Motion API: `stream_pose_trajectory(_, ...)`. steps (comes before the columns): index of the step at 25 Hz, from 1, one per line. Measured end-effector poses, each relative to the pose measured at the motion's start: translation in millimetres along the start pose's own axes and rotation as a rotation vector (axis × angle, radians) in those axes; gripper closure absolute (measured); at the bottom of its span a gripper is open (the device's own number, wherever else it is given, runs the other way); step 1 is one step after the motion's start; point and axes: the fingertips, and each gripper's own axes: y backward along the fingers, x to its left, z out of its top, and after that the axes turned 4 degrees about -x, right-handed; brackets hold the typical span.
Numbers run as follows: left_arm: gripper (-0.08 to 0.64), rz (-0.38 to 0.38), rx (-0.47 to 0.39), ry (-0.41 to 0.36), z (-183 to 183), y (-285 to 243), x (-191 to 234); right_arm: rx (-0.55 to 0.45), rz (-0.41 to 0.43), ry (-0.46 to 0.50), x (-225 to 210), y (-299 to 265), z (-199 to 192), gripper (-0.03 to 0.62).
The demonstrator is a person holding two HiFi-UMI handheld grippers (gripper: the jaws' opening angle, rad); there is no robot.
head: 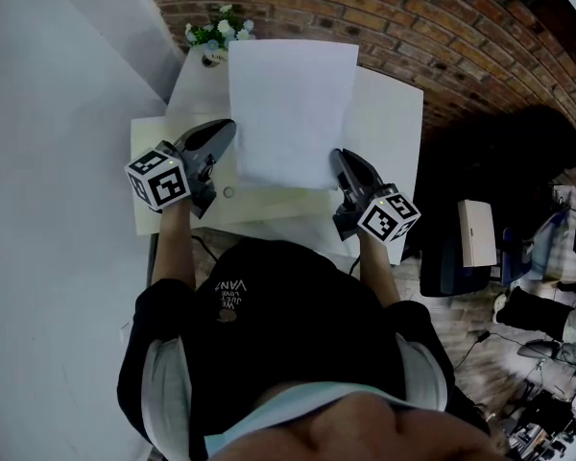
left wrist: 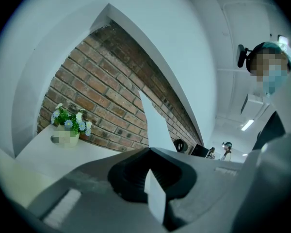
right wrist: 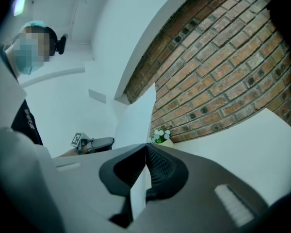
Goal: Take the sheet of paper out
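Note:
A white sheet of paper (head: 290,109) hangs flat above the white table (head: 392,113), held at its two near corners. My left gripper (head: 228,129) is shut on the near left corner, and my right gripper (head: 334,157) is shut on the near right corner. In the left gripper view the sheet (left wrist: 154,123) runs edge-on out of the closed jaws of the left gripper (left wrist: 151,173). In the right gripper view the sheet (right wrist: 136,123) rises likewise from the closed jaws of the right gripper (right wrist: 145,166), and the left gripper (right wrist: 94,142) shows beyond it.
A small pot of flowers (head: 217,35) stands at the table's far left corner against the brick wall (head: 432,17). A pale yellow board (head: 152,182) lies on the table's near part. Dark furniture and a box (head: 477,231) crowd the floor to the right.

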Motion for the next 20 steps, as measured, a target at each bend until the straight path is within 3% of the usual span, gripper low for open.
stream_pose_trajectory(20, 0.560, 0.005, -0.002, 0.011, -2.4, 7.7, 0.4, 0.005, 0.000, 0.006, 6.6, -0.2, -1.5, 0.594)
